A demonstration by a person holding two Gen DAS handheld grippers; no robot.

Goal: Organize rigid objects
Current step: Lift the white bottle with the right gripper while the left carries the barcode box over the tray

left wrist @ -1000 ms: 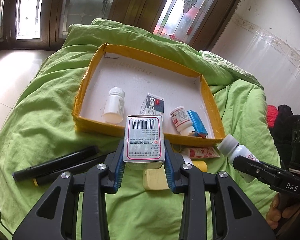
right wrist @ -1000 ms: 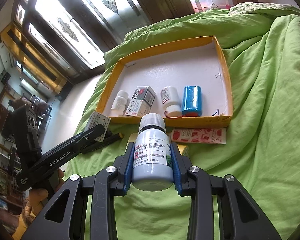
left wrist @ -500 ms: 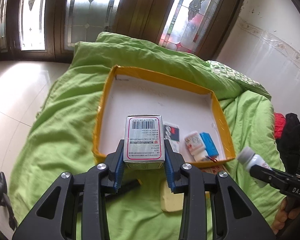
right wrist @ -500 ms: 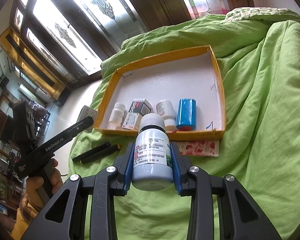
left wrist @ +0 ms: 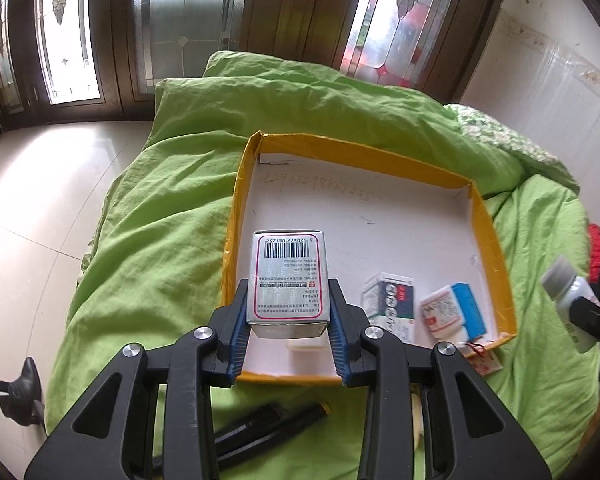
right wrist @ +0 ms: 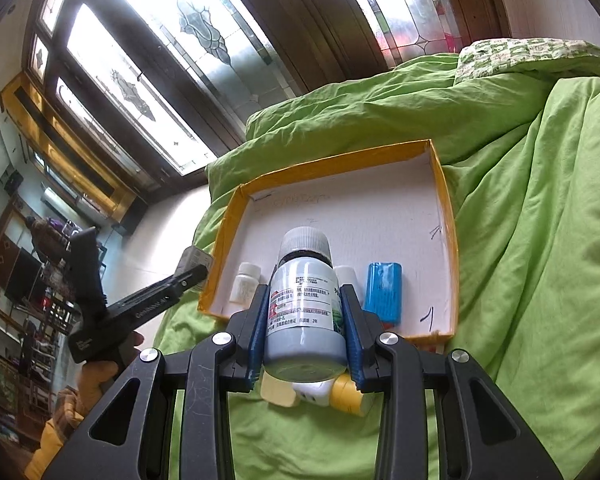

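The left gripper (left wrist: 288,316) is clamped on a carton (left wrist: 288,280), barcode end past the fingertips, over the near left corner of the tray (left wrist: 496,248). The right gripper (right wrist: 306,320) is clamped on a bottle (right wrist: 305,300), cap (right wrist: 305,240) beyond the fingers. Only the right view shows a small bottle (right wrist: 246,282) left of its fingers; only the left shows black pens (left wrist: 268,428) beneath its own.

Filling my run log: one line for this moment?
left gripper: shut on barcode box | right gripper: shut on grey bottle | both above yellow-rimmed tray
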